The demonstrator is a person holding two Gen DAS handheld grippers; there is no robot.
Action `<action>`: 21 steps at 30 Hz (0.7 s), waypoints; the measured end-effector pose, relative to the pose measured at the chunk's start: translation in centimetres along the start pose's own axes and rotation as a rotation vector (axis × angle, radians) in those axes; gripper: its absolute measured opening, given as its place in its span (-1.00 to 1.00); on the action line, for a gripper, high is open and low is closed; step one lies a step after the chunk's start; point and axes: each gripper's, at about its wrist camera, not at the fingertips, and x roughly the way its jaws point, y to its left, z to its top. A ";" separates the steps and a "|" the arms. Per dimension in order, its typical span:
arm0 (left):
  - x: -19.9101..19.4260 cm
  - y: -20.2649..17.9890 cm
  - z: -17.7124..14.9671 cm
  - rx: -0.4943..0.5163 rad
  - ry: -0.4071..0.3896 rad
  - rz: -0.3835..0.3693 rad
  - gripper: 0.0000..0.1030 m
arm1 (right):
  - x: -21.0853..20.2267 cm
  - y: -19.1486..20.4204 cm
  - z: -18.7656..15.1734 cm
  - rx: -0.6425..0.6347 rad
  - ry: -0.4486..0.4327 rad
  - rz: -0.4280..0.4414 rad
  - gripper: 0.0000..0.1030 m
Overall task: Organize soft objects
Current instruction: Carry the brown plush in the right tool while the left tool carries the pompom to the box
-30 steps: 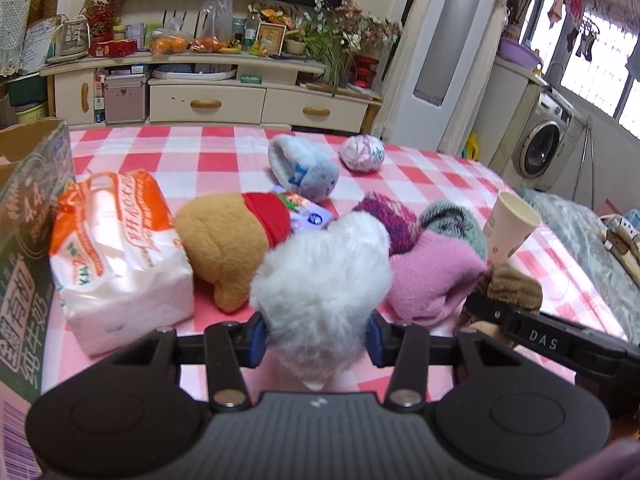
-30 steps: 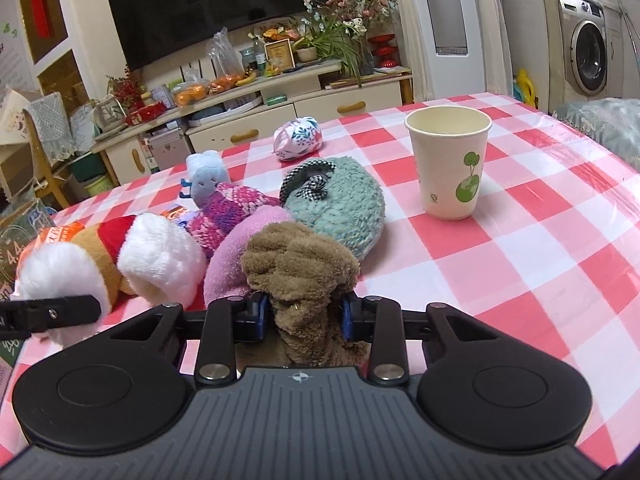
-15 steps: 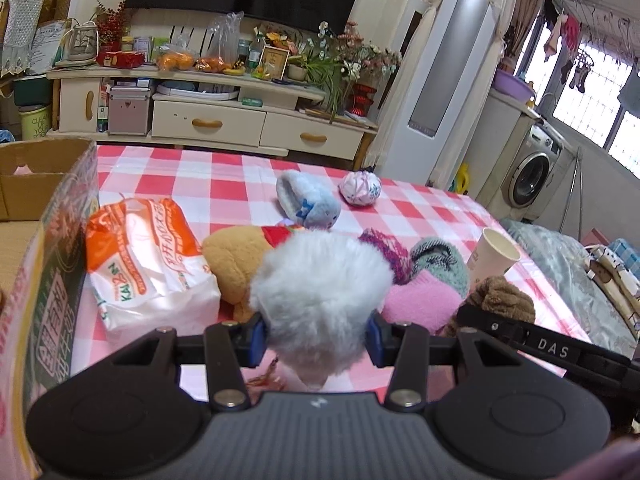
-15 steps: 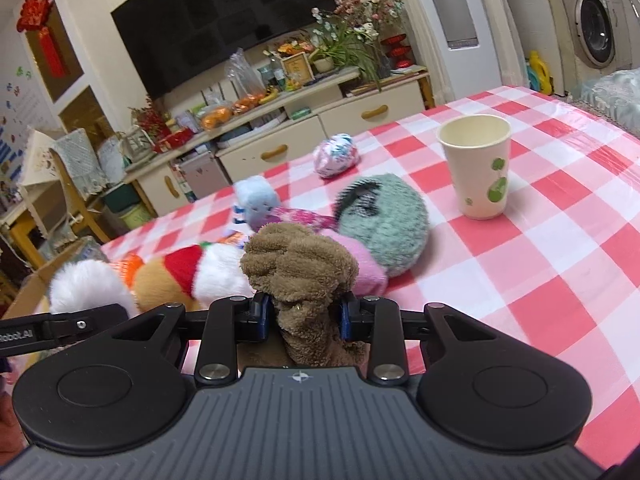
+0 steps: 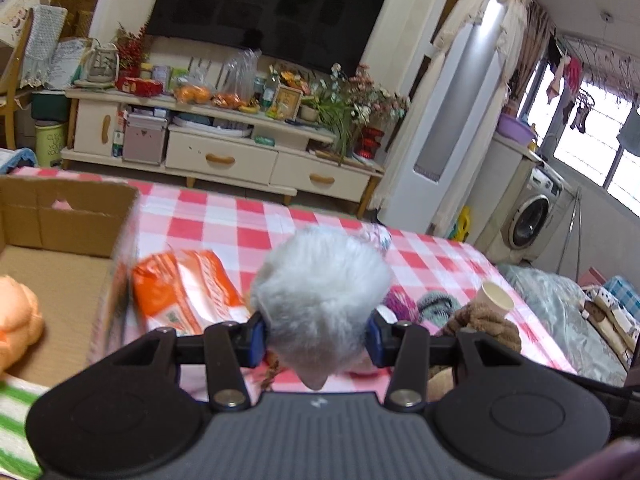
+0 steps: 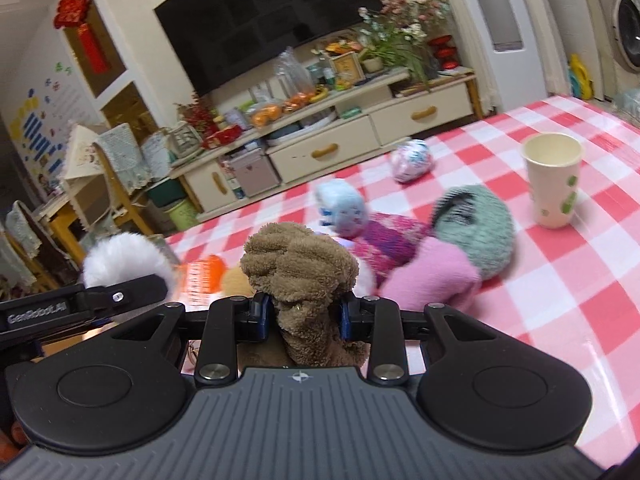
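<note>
1. Fluff made up the white ball (image 5: pixel 320 300): long pale fur, round, pinched between the blue pads of the left tool (image 5: pixel 316 334), above the counter (image 5: pixel 256 236) and beside the cardboard box (image 5: pixel 68 216).
2. Brown looped plush (image 6: pixel 298 272) sat clamped in the right tool (image 6: pixel 302 316), bunched above the pads and trailing below them.
3. Pink, purple and green soft things (image 6: pixel 472 236) lay heaped on the checked cloth near a paper cup (image 6: pixel 554 180).
4. White fur hid most of the pile in the left view; an orange toy (image 5: pixel 16 316) in the box was cut off at the edge.
5. Motion blur smeared the orange packet (image 5: pixel 184 292), so its print could not be read.
6. "GenRobot.AI" showed on the left tool's arm.
</note>
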 end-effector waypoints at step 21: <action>-6.1 9.8 4.6 -0.173 -0.194 0.201 -0.10 | 4.5 11.7 1.6 -0.152 0.030 0.304 -0.25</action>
